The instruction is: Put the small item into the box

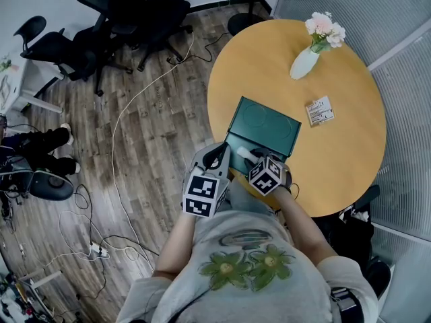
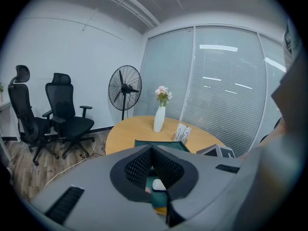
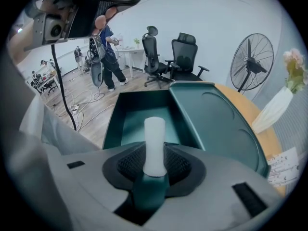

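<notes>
A dark green box (image 1: 231, 142) lies open near the round table's front edge, its lid (image 1: 264, 122) folded back. In the right gripper view a small white cylinder (image 3: 154, 143) stands out from between the jaws, above the box's hollow (image 3: 137, 119), and my right gripper (image 3: 155, 166) is shut on it. The head view shows that same white item (image 1: 244, 152) just over the box's near rim, ahead of my right gripper (image 1: 252, 156). My left gripper (image 1: 221, 149) hangs beside the box's left corner, jaws closed tip to tip with nothing held (image 2: 153, 149).
On the wooden table (image 1: 350, 153) stand a white vase with pink flowers (image 1: 306, 60) and a small printed packet (image 1: 319, 110). Black office chairs (image 1: 121, 12), a standing fan (image 2: 124, 88) and loose cables (image 1: 128, 120) occupy the floor to the left. A person (image 3: 107, 52) stands far off.
</notes>
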